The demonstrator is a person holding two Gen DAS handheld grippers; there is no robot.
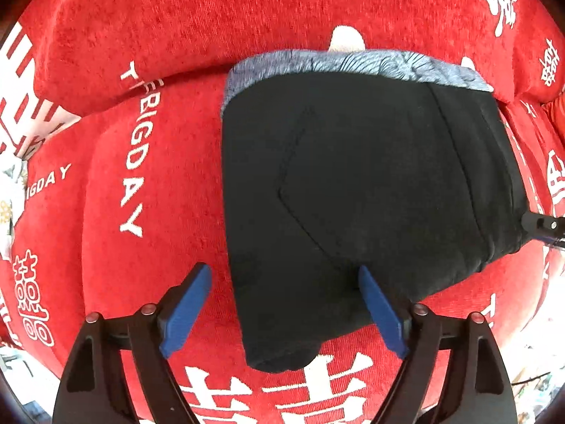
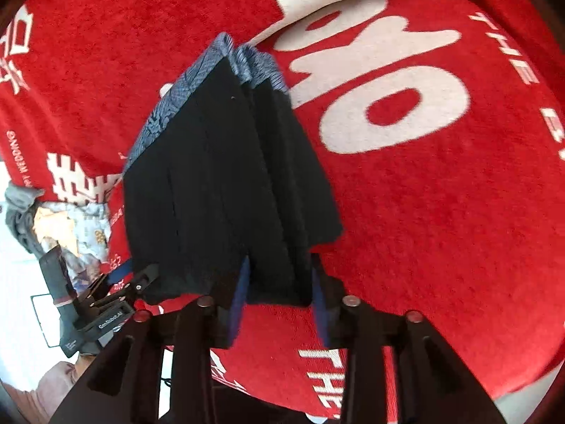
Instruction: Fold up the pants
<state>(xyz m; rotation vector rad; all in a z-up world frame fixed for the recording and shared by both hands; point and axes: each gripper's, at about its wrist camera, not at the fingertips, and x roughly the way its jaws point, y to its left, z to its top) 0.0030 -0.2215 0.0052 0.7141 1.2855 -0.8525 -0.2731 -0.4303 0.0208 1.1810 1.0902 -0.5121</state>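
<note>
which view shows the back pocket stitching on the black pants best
The left wrist view: it looks down on the flat top panel of the folded black pants, where the pocket seam is traceable. The right wrist view shows only stacked fold edges, no pocket.

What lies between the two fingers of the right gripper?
In the right wrist view, a folded edge of the black pants lies between the right gripper fingers.

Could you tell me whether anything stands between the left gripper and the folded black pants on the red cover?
Nothing visible does. The left gripper hovers with its jaws wide over the near corner of the black pants, which lie folded on the red cover. Only bare fabric lies beneath. The right gripper has a pants edge between its jaws.
</note>
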